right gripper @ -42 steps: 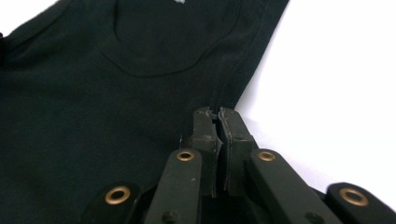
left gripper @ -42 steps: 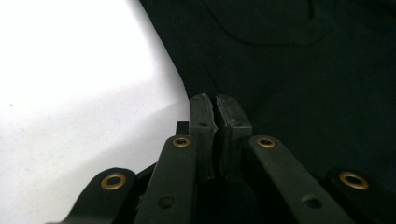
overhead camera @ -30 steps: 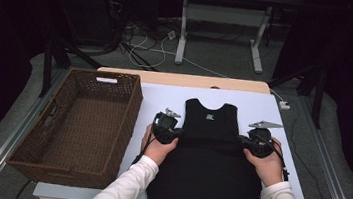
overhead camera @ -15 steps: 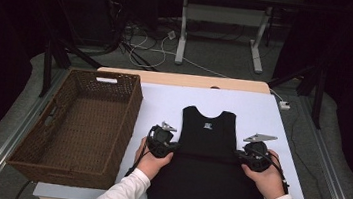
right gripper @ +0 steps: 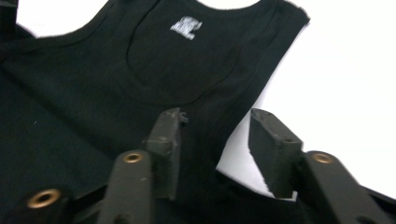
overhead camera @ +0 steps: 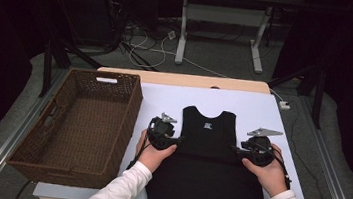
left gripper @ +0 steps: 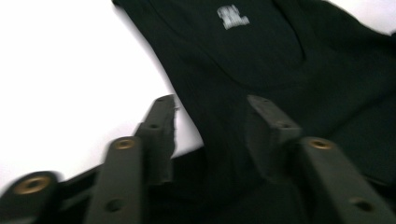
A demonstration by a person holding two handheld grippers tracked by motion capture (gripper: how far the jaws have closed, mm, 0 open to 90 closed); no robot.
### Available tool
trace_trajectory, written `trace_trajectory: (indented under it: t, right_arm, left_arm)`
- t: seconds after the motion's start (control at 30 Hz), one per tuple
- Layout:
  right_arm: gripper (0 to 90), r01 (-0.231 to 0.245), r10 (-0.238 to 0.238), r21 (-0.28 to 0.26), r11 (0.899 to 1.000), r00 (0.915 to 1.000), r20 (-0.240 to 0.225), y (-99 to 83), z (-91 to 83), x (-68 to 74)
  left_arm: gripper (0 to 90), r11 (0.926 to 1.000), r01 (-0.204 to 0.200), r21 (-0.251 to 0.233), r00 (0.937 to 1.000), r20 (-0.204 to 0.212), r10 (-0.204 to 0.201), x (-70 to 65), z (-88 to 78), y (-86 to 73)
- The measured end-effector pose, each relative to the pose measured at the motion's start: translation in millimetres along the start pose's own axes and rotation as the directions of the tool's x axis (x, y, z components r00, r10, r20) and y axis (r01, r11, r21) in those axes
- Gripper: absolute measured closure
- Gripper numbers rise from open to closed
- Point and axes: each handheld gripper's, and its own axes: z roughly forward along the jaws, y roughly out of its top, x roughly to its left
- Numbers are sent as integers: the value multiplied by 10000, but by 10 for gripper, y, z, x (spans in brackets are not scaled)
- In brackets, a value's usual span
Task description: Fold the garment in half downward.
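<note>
black vest [overhead camera: 206,158] flat on white table [overhead camera: 264,109] | basket [overhead camera: 81,124] left

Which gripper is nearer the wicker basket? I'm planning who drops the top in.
Left. The left gripper is at the black tank top's basket-side edge, beside the basket; the right gripper is at the far edge.

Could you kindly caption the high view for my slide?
Both grippers, left and right, open at the black tank top's sides, wicker basket alongside.
</note>
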Motion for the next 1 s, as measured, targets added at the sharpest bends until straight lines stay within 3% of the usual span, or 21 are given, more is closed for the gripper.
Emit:
trace_trajectory:
  t: [0.17,0.3,0.47,0.6,0.73,0.83,0.93,1.0]
  right_arm:
    - [445,-203,202,-238,9995,9998,-31,113,20,-79]
    - [400,136,-139,-454,9989,9999,-63,222,32,-152]
    - [362,506,-500,-505,9974,9987,116,368,44,-211]
    - [349,619,-609,-425,9972,9978,243,491,65,-244]
    - [336,785,-772,-271,9965,9959,463,615,97,-267]
    - [314,440,-435,-309,9986,9989,179,688,144,-296]
    - [320,482,-481,-277,9985,9988,59,755,190,-305]
    - [312,623,-620,-379,9973,9980,92,787,236,-314]
  left_arm:
    - [411,9998,-85,-153,9997,-219,82,20,23,144]
    - [351,9991,-327,-285,9983,-492,313,47,33,267]
    - [343,9968,-676,-426,9976,-192,669,67,60,403]
    - [343,9955,-901,-291,9955,-313,892,69,65,517]
    - [328,9995,-281,-112,9996,-80,280,92,93,610]
    - [301,9997,-193,-153,9997,-134,191,113,113,675]
    - [241,9996,-3,-285,9998,218,9,143,142,722]
    - [204,9991,-16,-414,9998,217,25,169,168,743]
